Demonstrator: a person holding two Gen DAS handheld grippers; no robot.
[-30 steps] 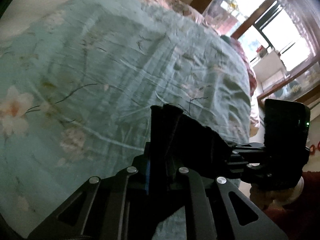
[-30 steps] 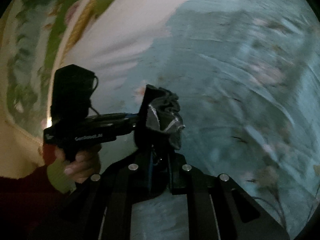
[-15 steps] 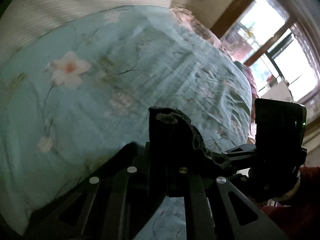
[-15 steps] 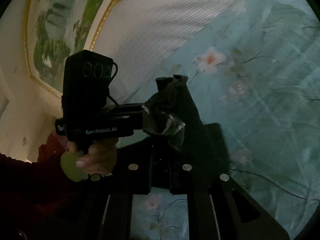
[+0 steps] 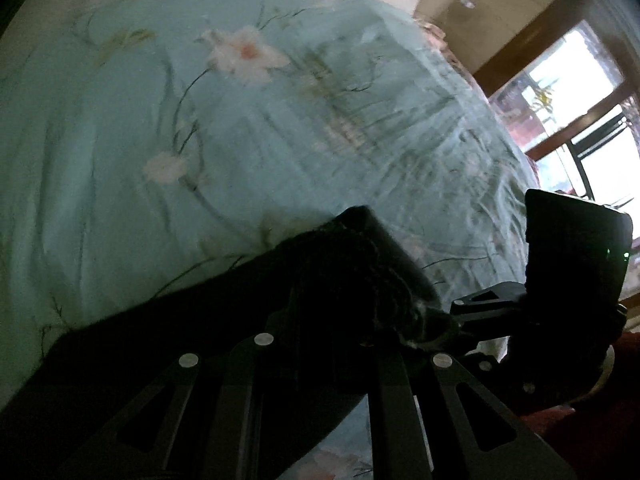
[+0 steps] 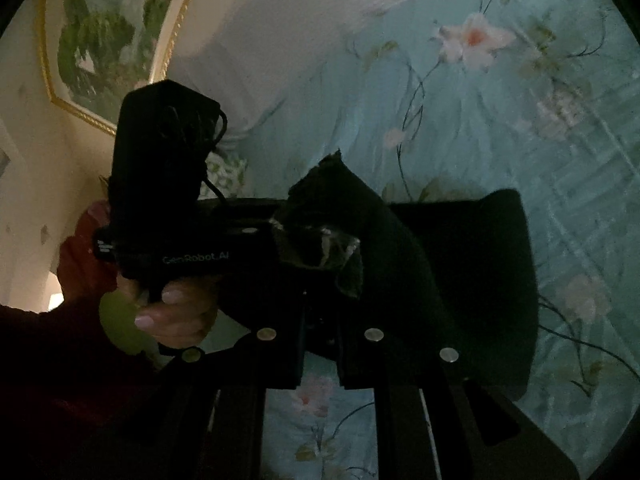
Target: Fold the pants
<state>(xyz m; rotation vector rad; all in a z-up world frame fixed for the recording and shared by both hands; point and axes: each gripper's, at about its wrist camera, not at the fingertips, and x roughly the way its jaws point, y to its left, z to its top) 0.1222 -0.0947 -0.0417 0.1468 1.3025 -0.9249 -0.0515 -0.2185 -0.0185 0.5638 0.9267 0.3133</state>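
The right gripper (image 6: 320, 240) is pinched tight on a bunched-up edge of the black pants (image 6: 460, 280), and the left gripper (image 5: 360, 280) is doing the same thing on its own bit of the same edge, jaws pressed nearly together with dark cloth wadded between them. In the right wrist view the left gripper comes in from the left side of the frame, the person's hand (image 6: 172, 312) wrapped round its handle, so the two tools sit really close together, almost nose to nose. In the left wrist view the other tool shows at the right edge. The pants hang off both grips and spread out low over the teal floral bedspread (image 5: 200, 140), filling the lower middle of each frame; can't tell if the far end is lying flat on the bed or hanging just above it, it's too dark. From how the fabric crumples into little ruffles at the pinch points, I'd say this is soft, light, floppy stuff, maybe knit, no stiffness at all. It'll sag and fold wherever it isn't supported, and it'll drag on that wrinkly cover rather than slide. Best place to hold it, I reckon, is right at the corners of the hem or waistband, spread apart so the edge stays taut.
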